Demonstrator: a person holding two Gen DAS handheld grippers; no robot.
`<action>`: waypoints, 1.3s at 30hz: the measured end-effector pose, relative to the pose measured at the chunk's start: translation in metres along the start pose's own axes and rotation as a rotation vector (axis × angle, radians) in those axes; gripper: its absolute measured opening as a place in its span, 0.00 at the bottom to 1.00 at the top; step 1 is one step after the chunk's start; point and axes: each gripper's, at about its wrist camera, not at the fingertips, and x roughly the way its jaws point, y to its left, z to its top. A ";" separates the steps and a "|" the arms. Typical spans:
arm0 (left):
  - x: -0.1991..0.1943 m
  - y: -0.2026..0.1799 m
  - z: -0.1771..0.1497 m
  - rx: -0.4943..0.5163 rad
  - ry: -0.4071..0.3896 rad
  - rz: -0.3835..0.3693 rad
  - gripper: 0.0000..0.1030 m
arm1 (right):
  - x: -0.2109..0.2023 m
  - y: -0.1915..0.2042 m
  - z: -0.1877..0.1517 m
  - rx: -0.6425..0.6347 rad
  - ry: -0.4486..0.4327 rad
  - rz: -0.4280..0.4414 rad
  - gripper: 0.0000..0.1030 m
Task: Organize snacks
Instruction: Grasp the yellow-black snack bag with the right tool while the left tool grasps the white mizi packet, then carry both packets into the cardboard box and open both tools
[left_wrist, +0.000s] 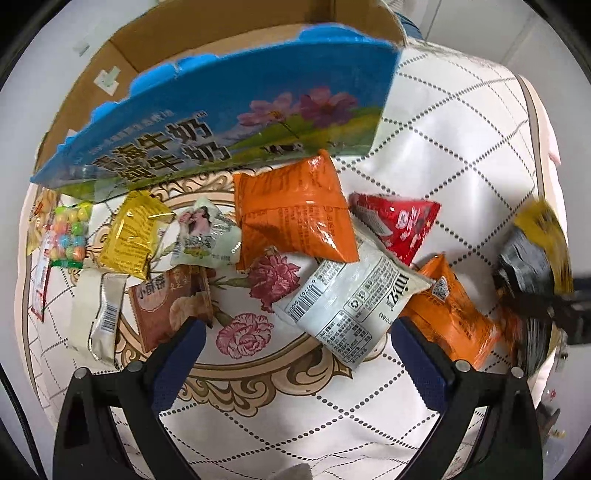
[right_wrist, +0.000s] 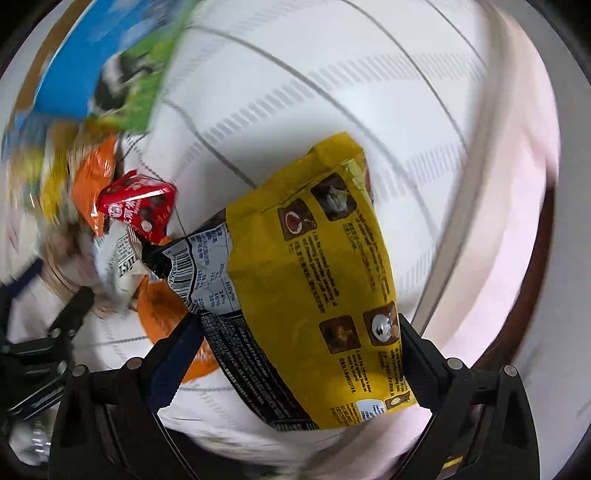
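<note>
- In the left wrist view, the snacks lie scattered on the patterned surface (left_wrist: 424, 122) in front of a tilted blue carton (left_wrist: 236, 110).
- At far left a candy bag (left_wrist: 70, 230) lies with its long axis running away from the camera; just right of it lie a yellow packet (left_wrist: 133, 232) and a cream packet (left_wrist: 99, 314).
- The big orange packet (left_wrist: 295, 214) lies mid-scene, long axis roughly upright in the picture; a white barcode packet (left_wrist: 351, 302) slants below it, and a red packet (left_wrist: 395, 221) points right.
- The left gripper (left_wrist: 295, 332) points down with its jaws wide apart, holding nothing, over the flower print.
- The right gripper (right_wrist: 299, 325) has its jaws spread wide, with a yellow noodle pack (right_wrist: 314, 266) between them, long axis slanting up-right; the blur makes it seem both pads touch its edges.
</note>
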 end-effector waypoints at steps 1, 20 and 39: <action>0.002 -0.002 0.000 0.011 0.009 -0.003 1.00 | 0.000 0.000 0.000 0.000 0.000 0.000 0.96; 0.061 -0.074 0.042 0.339 0.055 -0.021 0.62 | -0.015 0.001 -0.090 0.084 -0.120 0.025 1.00; 0.053 -0.049 -0.002 0.158 -0.008 0.015 0.56 | 0.015 0.020 -0.116 0.140 -0.156 -0.074 0.87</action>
